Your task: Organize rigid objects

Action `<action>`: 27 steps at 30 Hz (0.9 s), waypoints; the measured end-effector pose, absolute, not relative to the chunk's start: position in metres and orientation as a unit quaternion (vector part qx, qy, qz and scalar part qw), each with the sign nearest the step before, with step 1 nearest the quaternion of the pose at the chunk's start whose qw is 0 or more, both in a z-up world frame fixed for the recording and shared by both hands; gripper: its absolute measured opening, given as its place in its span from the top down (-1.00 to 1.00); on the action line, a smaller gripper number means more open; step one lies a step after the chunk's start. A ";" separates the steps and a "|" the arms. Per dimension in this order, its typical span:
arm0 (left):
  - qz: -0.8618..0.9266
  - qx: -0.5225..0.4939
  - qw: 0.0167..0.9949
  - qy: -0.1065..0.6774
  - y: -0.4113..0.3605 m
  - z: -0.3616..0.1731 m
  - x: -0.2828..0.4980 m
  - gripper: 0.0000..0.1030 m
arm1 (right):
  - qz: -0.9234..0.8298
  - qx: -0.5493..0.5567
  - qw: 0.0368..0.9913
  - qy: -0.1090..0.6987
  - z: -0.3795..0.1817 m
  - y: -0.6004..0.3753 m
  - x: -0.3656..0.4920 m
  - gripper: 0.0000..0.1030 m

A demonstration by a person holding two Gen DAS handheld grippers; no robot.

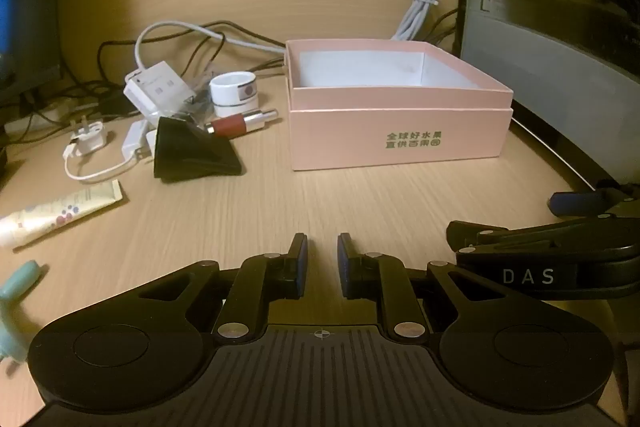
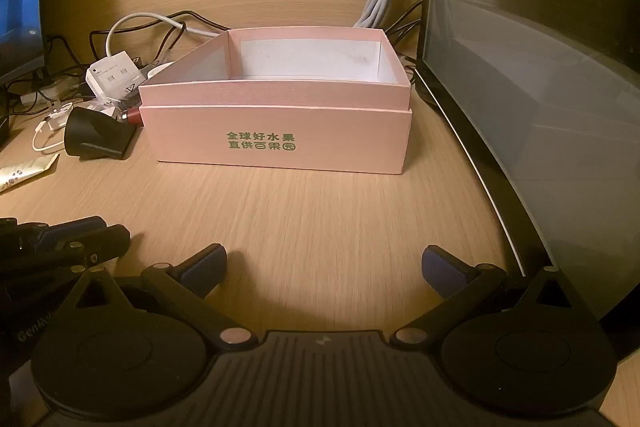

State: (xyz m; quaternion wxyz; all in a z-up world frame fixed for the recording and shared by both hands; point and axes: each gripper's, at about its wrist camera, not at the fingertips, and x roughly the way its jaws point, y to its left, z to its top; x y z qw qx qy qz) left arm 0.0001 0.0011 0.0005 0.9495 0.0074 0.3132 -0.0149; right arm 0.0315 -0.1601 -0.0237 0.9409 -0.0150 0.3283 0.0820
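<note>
Filling the frame: cluttered wooden desk, computer case.

Pink box front wall: green print, 全球好水果 over 直供百果园. "DAS" in white on the right gripper body, seen from left wrist. "GenRob…" partly cut off on the left gripper, rt wrist view.

Dim, warm yellowish light, seemingly from above, soft shadows, dark bowed fisheye edges, slightly grainy throughout
</note>
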 end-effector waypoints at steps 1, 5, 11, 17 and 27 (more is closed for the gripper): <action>-0.015 0.008 0.950 0.313 0.001 0.001 0.000 0.64 | 0.082 -0.015 0.941 0.328 -0.024 -0.160 0.031 -1.00; -0.015 0.008 0.950 0.313 0.003 0.000 0.000 0.64 | 0.082 -0.015 0.941 0.328 -0.024 -0.160 0.031 -1.00; -0.015 0.009 0.950 0.313 0.008 0.000 0.001 0.64 | 0.082 -0.015 0.941 0.328 -0.024 -0.160 0.031 -1.00; -0.014 0.011 0.950 0.313 0.001 0.000 0.000 0.64 | 0.082 -0.015 0.941 0.328 -0.024 -0.160 0.031 -1.00; -0.014 0.010 0.950 0.313 0.002 0.001 0.000 0.64 | 0.082 -0.015 0.941 0.328 -0.024 -0.160 0.031 -1.00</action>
